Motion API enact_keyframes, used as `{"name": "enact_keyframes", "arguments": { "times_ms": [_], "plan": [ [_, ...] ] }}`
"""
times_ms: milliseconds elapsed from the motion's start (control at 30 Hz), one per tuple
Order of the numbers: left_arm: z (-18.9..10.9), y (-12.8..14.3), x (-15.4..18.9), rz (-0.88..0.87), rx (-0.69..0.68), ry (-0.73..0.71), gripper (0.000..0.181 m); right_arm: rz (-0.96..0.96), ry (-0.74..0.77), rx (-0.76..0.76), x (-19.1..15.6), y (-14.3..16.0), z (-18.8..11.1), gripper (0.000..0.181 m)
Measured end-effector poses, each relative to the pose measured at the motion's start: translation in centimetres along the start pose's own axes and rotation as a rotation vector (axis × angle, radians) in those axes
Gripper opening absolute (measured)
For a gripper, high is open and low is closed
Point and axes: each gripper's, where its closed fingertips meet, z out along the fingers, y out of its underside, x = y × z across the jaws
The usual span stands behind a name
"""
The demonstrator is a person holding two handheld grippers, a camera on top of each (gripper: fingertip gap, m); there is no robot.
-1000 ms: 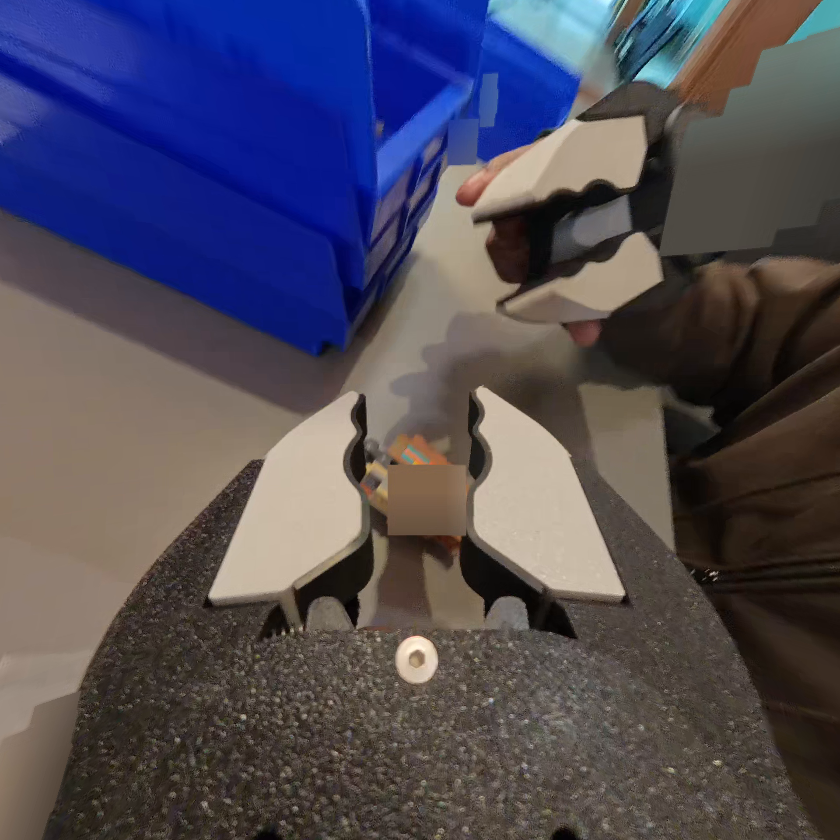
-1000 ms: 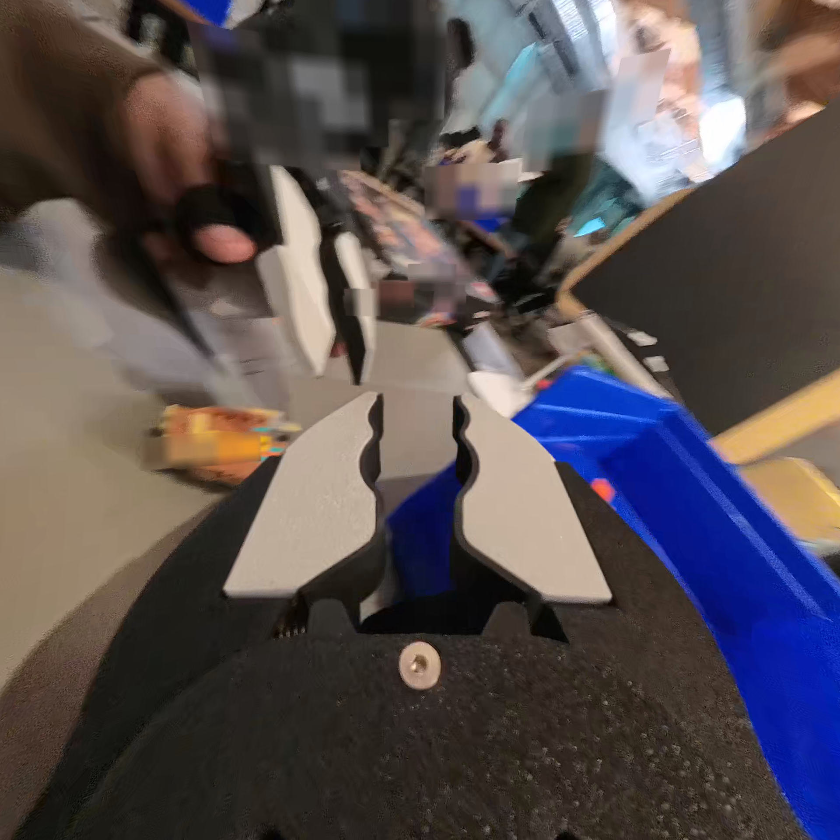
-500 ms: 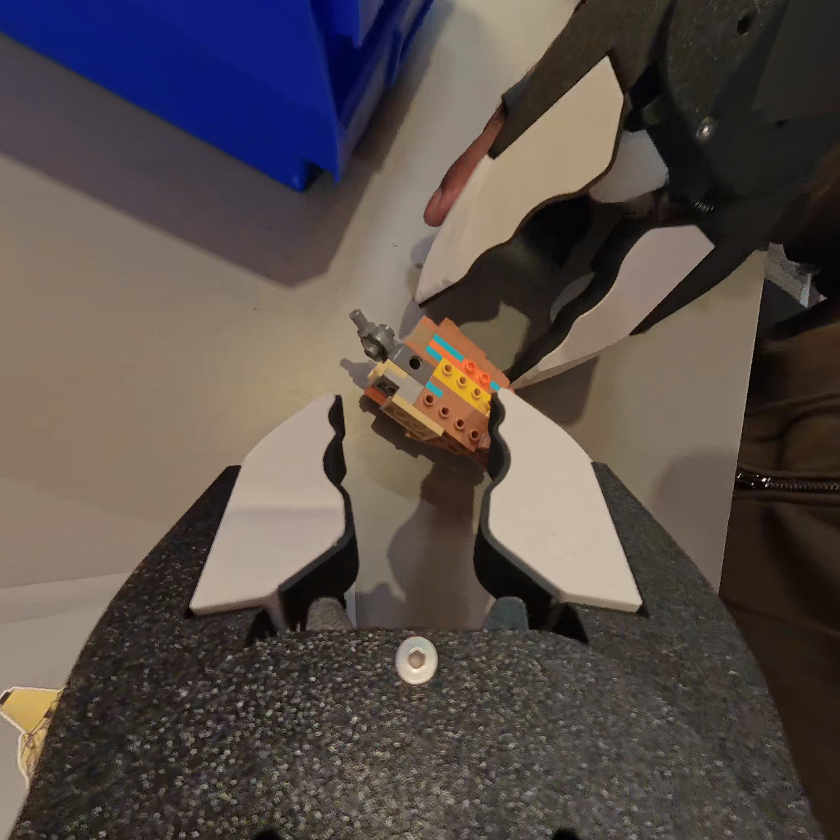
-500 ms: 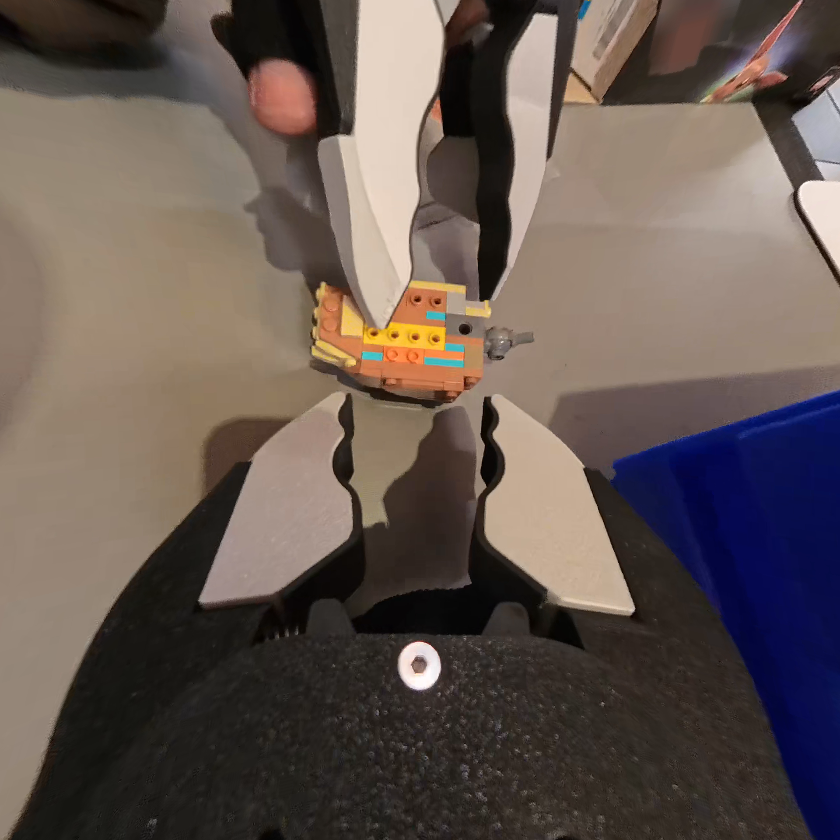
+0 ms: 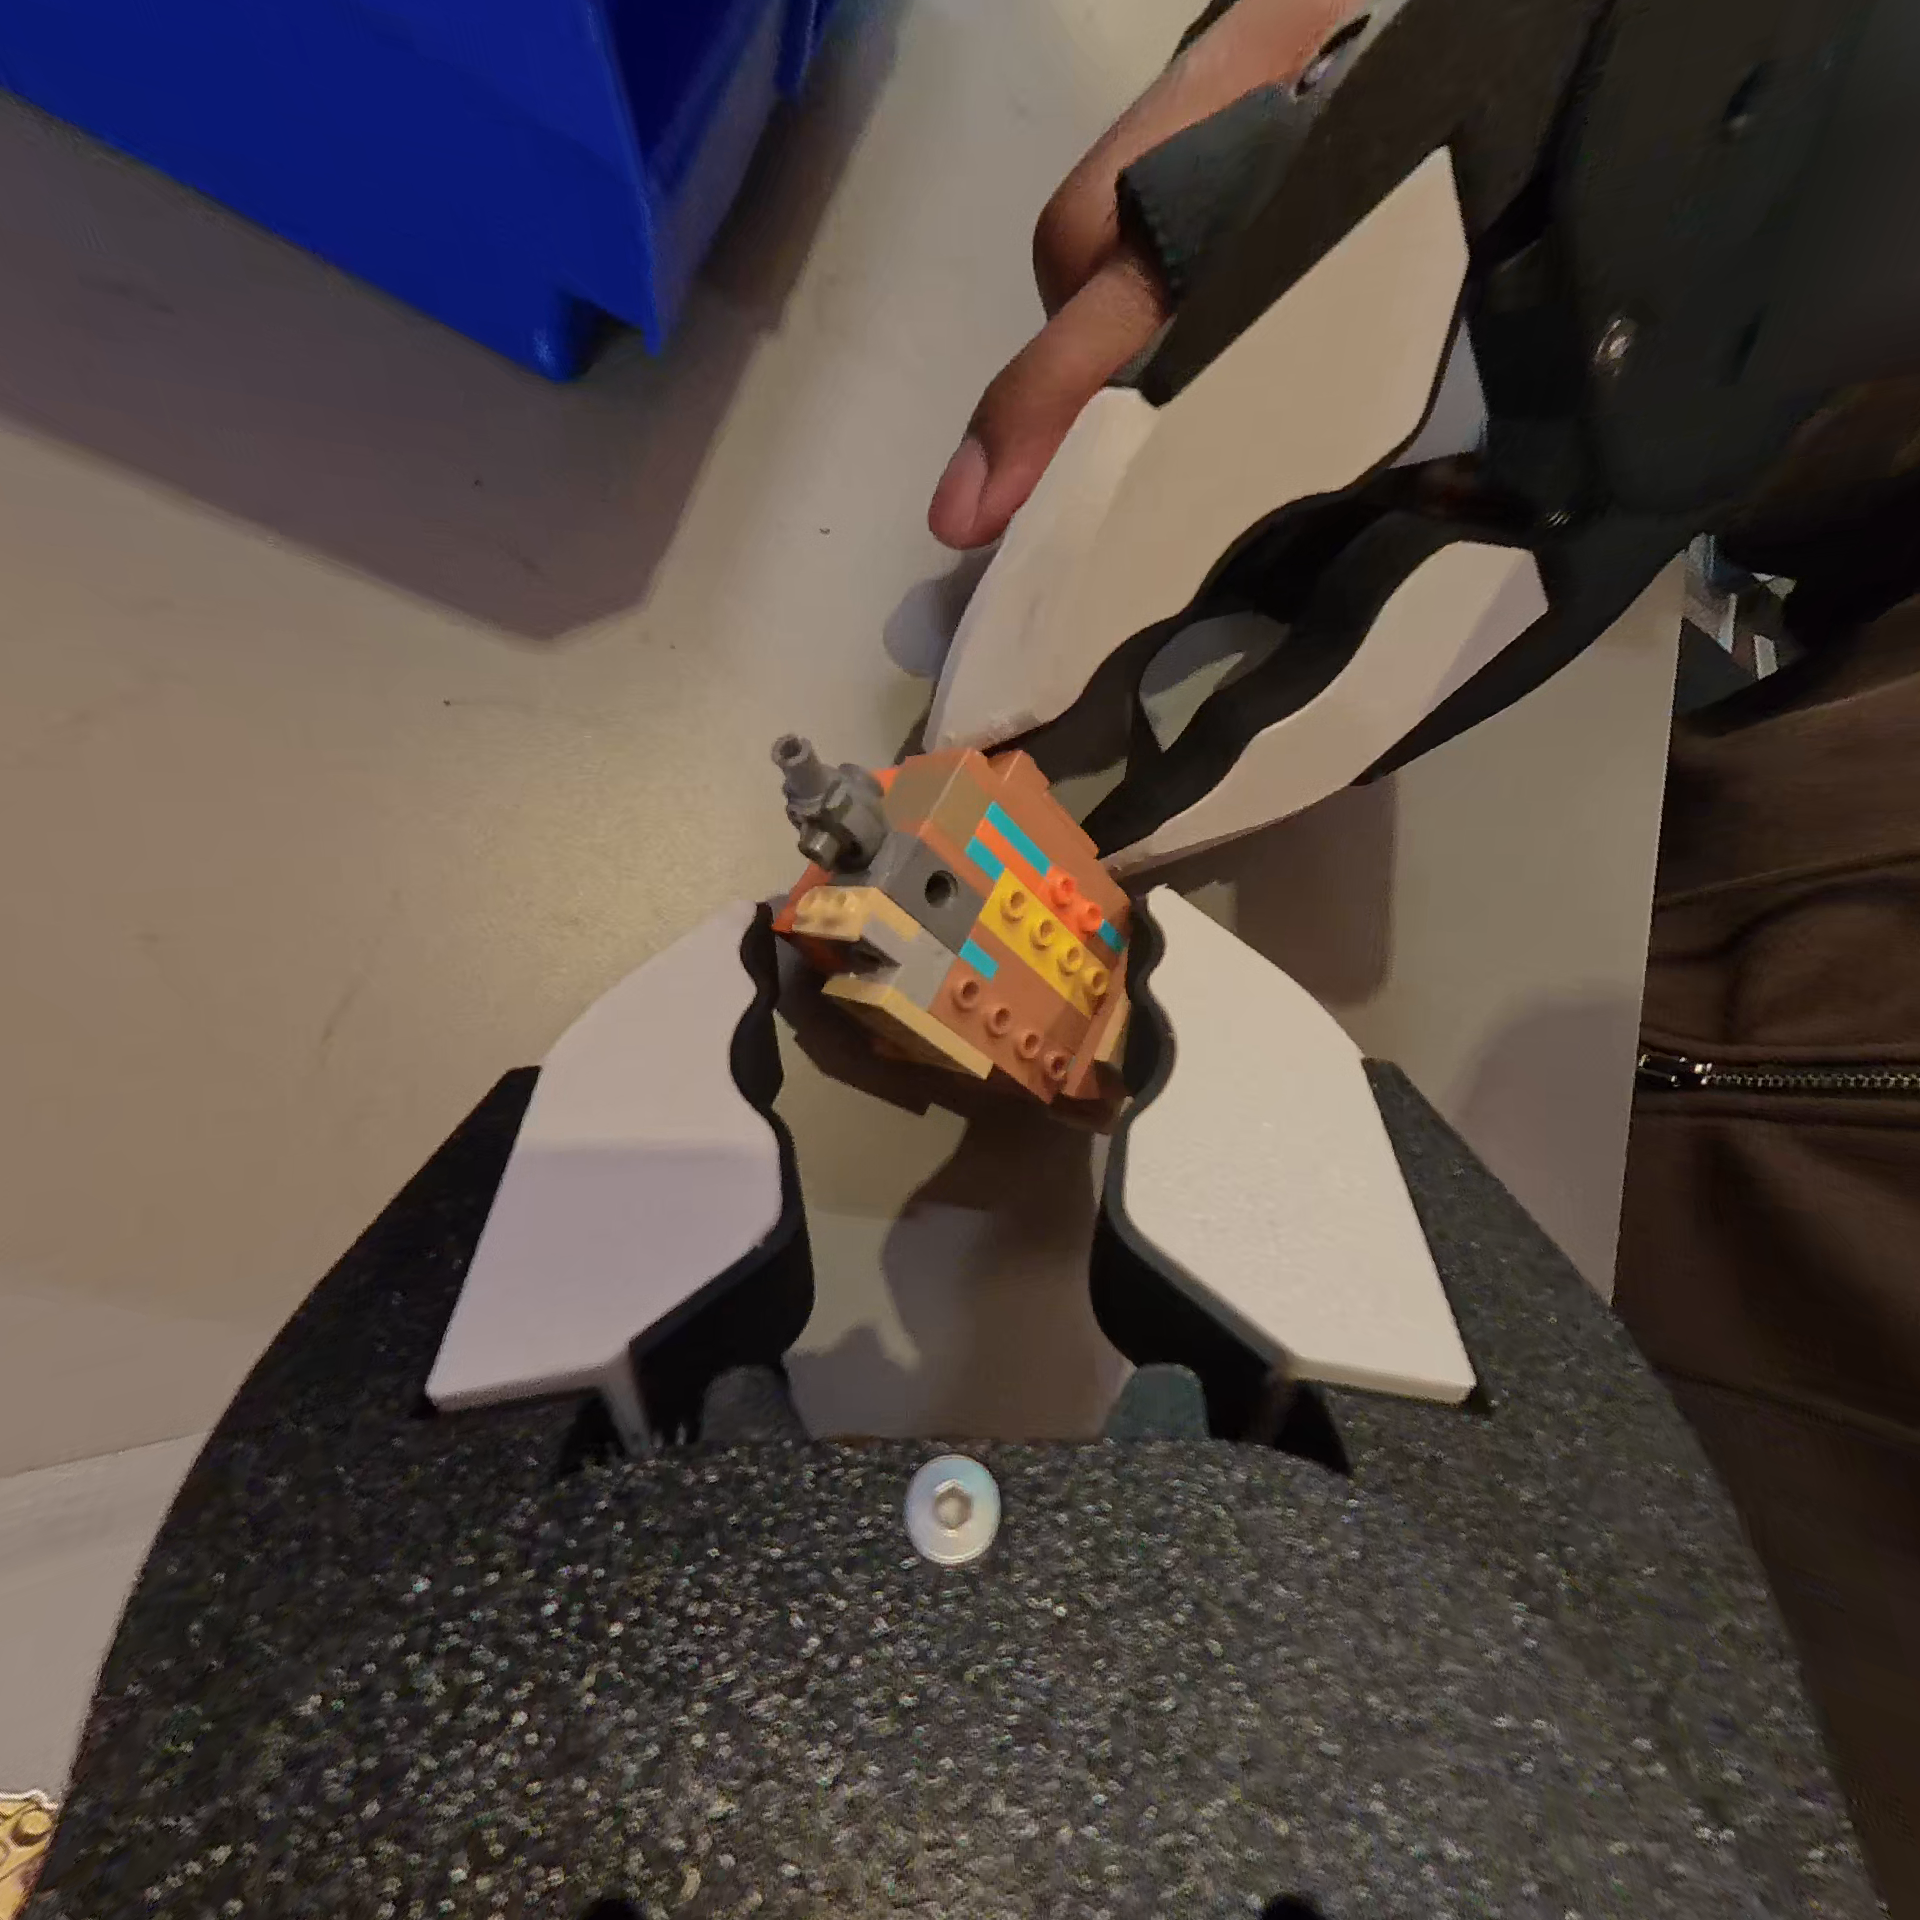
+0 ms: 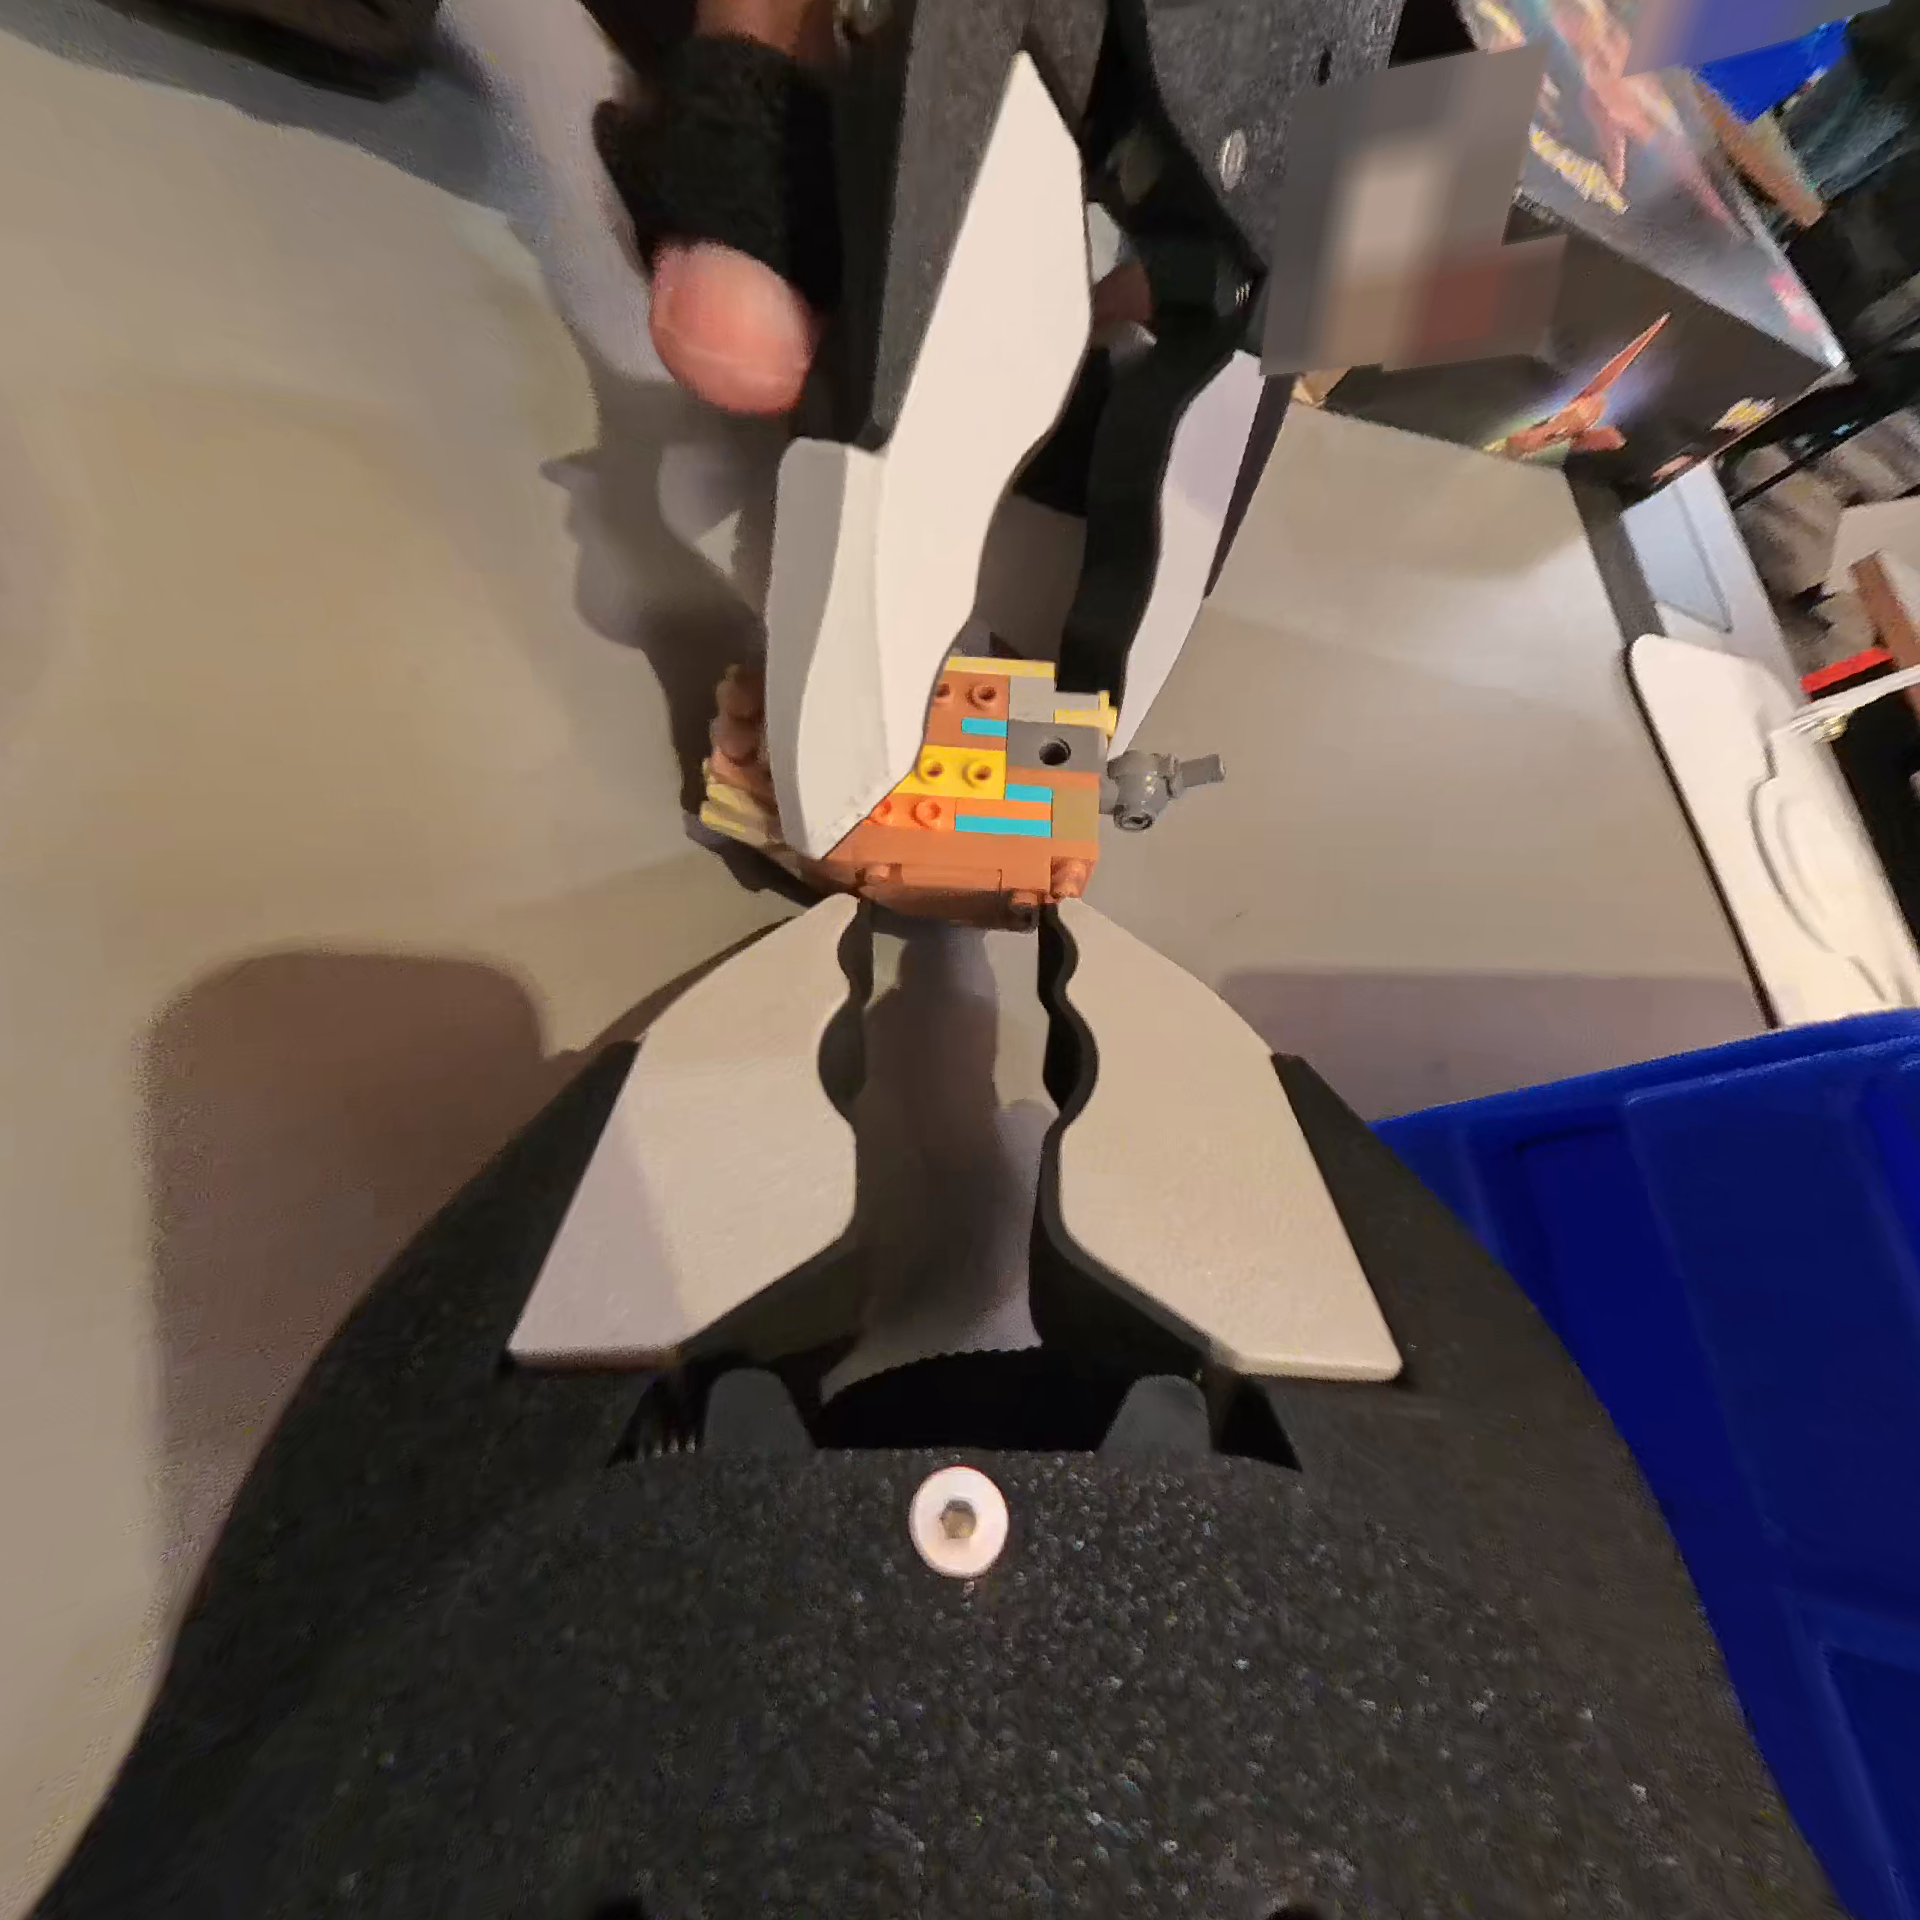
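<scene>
A small brick model (image 5: 997,935), brown with yellow, orange and teal bricks and a grey nozzle, sits tilted over the beige table (image 5: 312,831). My left gripper (image 5: 951,920) has it between its fingertips, and both pads touch its sides. In the right wrist view the model (image 6: 997,790) shows with the left gripper's fingers (image 6: 862,623) coming down on either side of it. My right gripper (image 6: 951,914) has its jaws partly narrowed, and its tips touch the model's near edge. I cannot tell whether they pinch it. The right gripper's fingers (image 5: 1039,623) meet the model's far end.
Blue plastic bins stand at the back left (image 5: 416,156) and show near the right gripper (image 6: 1714,1299). Printed boxes (image 6: 1662,312) and a white moulded tray (image 6: 1745,831) lie at the table's far side. A person's brown jacket (image 5: 1787,1039) is at the right. Only a small space, under 4 cm, lies between the two pairs of fingers.
The left gripper lowered the model to the table, opened wider, then slid forward around it. The right gripper came in from the far side, and its jaws narrowed at the model's edge.
</scene>
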Motion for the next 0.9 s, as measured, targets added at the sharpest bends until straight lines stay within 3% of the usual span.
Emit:
{"name": "enact_keyframes", "arguments": {
  "times_ms": [233, 433, 600, 733, 900],
  "plan": [
    [-0.4, -1.5, -0.8, 0.098, 0.090, -0.058, 0.056, -0.027, 0.066, 0.004, 1.2, 0.4, -0.3, 0.032],
    [-0.4, -2.8, -0.8, 0.258, 0.156, -0.126, 0.055, 0.156, -0.011, 0.057, 2.0, 0.5, -1.5, 0.036],
    [-0.6, -4.6, -0.3, 0.452, 0.242, -0.242, 0.055, 0.344, -0.119, 0.187, 2.4, -1.0, -2.9, 0.047],
    [-0.8, -5.2, 0.4, 0.615, 0.282, -0.297, 0.055, 0.323, -0.103, 0.186, 2.5, -1.0, -3.0, 0.047],
    [-1.0, -5.1, 1.1, 0.664, 0.306, -0.255, 0.055, 0.314, -0.114, 0.194, 2.3, -1.1, -3.0, 0.041]
  ]
}}
